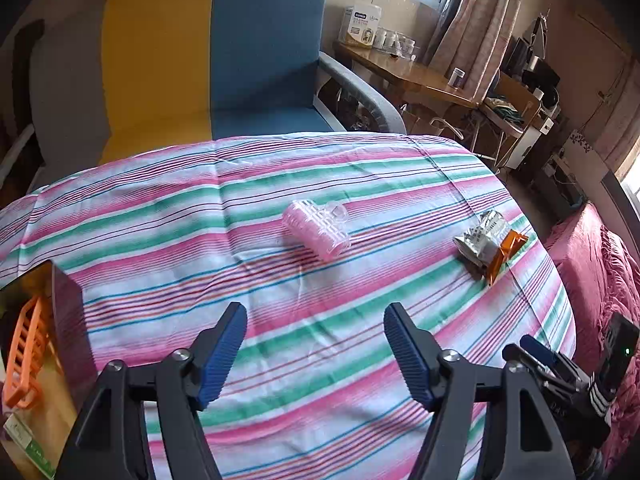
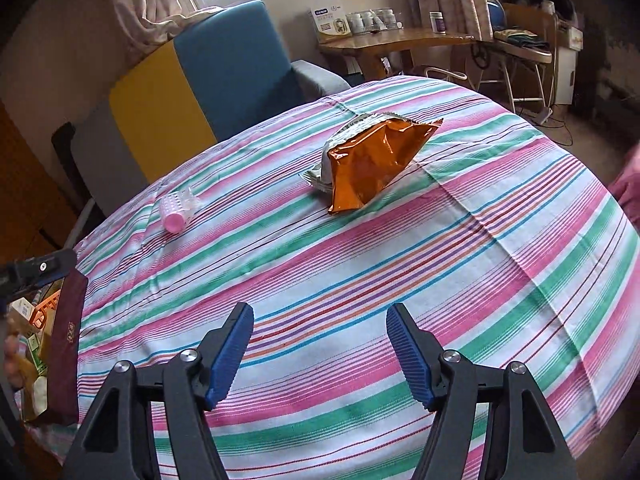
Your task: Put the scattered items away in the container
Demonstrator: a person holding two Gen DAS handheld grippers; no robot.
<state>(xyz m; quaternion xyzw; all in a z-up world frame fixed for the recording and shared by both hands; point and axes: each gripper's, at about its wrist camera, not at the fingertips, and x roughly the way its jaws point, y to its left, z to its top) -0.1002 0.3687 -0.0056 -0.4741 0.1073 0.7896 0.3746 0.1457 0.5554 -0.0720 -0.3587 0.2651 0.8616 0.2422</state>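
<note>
Left wrist view has the pink hair roller [image 1: 316,229] lying on its side near the middle of the striped cloth [image 1: 280,280] covering the counter, with some clear plastic bit touching its far end. Off to the right, close to the cloth's edge, sits the orange and silver snack bag [image 1: 492,245], well apart from the roller. The container [image 1: 66,320], a dark red box, is at the left edge of the counter, and you can see an orange plastic rack [image 1: 26,356] and some small packets inside it.

Left tool [image 1: 315,354] hangs over the cloth on the near side of the roller, blue pads spread apart, nothing between them. Right tool [image 2: 320,358] is the same deal: pads apart, empty, above bare cloth, with the snack bag [image 2: 372,162] ahead of it and the roller [image 2: 176,210] further off to the left. From that side the container [image 2: 66,344] shows at the far left.

Behind the counter there's a yellow and blue armchair [image 1: 224,60], then a wooden desk [image 1: 408,72] under the window with a white box and some jars on it.
</note>
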